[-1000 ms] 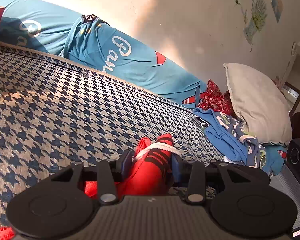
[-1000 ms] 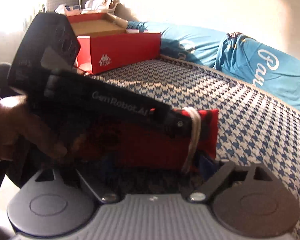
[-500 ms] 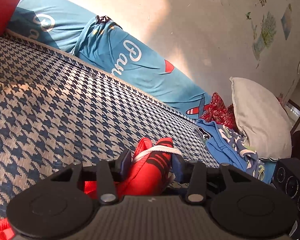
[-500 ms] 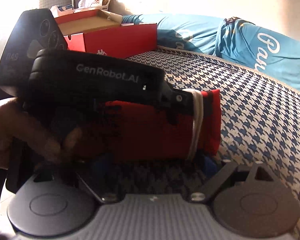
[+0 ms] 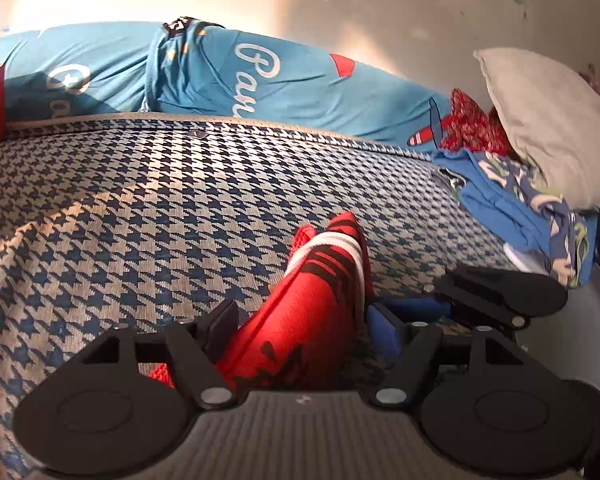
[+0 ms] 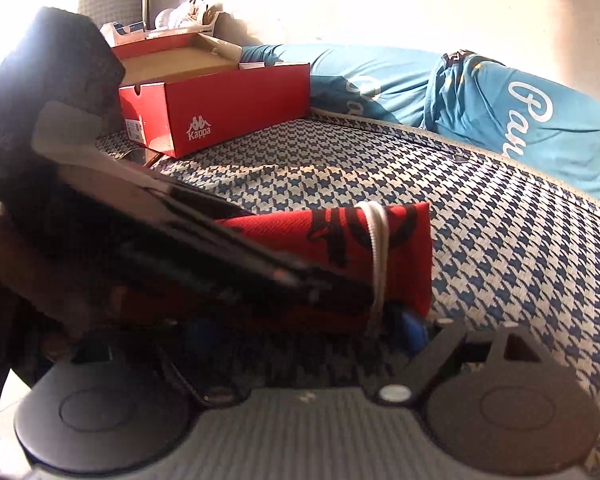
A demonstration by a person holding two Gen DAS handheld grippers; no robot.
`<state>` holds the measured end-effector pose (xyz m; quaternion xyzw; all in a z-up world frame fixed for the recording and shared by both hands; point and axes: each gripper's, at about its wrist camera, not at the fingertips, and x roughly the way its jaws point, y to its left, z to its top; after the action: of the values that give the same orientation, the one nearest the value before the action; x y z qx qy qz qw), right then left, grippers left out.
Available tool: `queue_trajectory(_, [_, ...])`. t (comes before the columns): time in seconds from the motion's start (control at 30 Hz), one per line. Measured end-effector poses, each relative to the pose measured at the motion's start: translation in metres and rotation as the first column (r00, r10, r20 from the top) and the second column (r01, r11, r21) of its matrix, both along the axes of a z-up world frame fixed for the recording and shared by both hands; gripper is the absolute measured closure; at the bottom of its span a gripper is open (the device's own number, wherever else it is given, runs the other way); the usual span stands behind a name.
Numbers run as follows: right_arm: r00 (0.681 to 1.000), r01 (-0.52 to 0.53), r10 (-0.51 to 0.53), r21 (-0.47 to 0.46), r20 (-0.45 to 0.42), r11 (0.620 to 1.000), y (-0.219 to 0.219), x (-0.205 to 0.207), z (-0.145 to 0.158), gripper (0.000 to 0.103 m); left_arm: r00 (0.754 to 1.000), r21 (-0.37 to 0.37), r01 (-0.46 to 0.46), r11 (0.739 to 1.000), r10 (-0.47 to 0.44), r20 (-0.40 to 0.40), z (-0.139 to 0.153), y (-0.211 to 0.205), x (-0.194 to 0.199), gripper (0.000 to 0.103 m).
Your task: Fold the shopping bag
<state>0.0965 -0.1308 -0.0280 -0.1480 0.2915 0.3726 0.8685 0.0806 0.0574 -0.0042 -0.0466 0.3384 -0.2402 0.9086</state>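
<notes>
Left wrist view shows our bag [image 5: 324, 300] already a compact red bundle ringed by a white cord [image 5: 332, 240], lying on the bed [image 5: 140, 200]; left tongs [image 5: 300, 326] gape around it, right tongs [image 6: 400, 320] unreadable; little folding seems left.

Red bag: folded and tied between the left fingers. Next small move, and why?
Probably draw the left gripper back off the red bag. Its fingers stand apart beside the bundle, which a white cord already ties, lying on the houndstooth cover.
</notes>
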Motion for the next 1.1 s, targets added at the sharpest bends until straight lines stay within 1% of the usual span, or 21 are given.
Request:
queue_trajectory(0.03, [1.000,-0.003,0.003,-0.002,0.000,1.000,0.000,0.000,0.001,0.017,1.000,0.029,0.018,0.999,-0.018,0.004,0.004,-0.001,-0.003,0.031])
queue_trajectory(0.1, [1.000,-0.016,0.016,-0.023,0.018,1.000,0.000,-0.002,0.002,0.021,0.999,0.083,0.050,0.995,-0.050,0.005,0.011,-0.002,-0.009,0.031])
queue_trajectory(0.17, [0.999,-0.022,0.023,-0.035,0.030,0.999,0.000,-0.003,0.003,0.022,0.999,0.103,0.040,0.994,-0.041,0.005,0.017,0.003,-0.015,0.031])
queue_trajectory(0.23, [0.999,-0.019,0.021,-0.035,0.038,0.999,-0.002,-0.005,0.005,0.022,1.000,0.078,0.024,0.997,-0.024,0.005,0.022,0.011,-0.018,0.031])
queue_trajectory(0.33, [0.998,-0.009,0.011,-0.037,0.060,0.999,-0.005,-0.005,0.009,0.025,0.999,0.040,-0.032,0.999,0.032,0.007,0.027,0.022,-0.019,0.032])
queue_trajectory(0.37, [0.998,-0.005,0.007,-0.034,0.067,0.999,-0.007,-0.005,0.010,0.026,0.999,0.040,-0.045,0.998,0.046,-0.008,0.025,0.025,-0.018,0.038])
queue_trajectory(0.47, [0.997,-0.009,0.011,-0.026,0.076,1.000,-0.005,-0.003,0.010,0.026,0.995,0.008,-0.076,0.997,0.076,-0.070,0.015,0.033,-0.013,0.046])
queue_trajectory(0.53, [0.996,-0.016,0.018,-0.023,0.088,1.000,-0.002,-0.002,0.009,0.026,0.990,-0.028,-0.102,0.994,0.099,-0.101,0.008,0.040,-0.010,0.048])
queue_trajectory(0.63, [0.994,-0.027,0.029,-0.020,0.105,0.999,0.002,-0.002,0.008,0.026,0.986,-0.066,-0.122,0.990,0.113,-0.125,0.002,0.045,-0.007,0.049])
queue_trajectory(0.83, [0.987,-0.059,0.063,-0.033,0.149,0.998,0.010,0.000,0.009,0.025,0.984,-0.074,-0.131,0.989,0.121,-0.130,-0.002,0.045,-0.004,0.052])
queue_trajectory(0.97, [0.982,-0.073,0.081,-0.054,0.171,0.996,0.017,0.000,0.010,0.023,0.984,-0.082,-0.136,0.987,0.125,-0.128,-0.003,0.046,-0.003,0.053])
queue_trajectory(1.1, [0.986,-0.095,0.100,-0.037,0.133,0.995,0.020,0.005,0.012,0.021,0.985,-0.081,-0.131,0.988,0.120,-0.126,-0.005,0.047,-0.002,0.053])
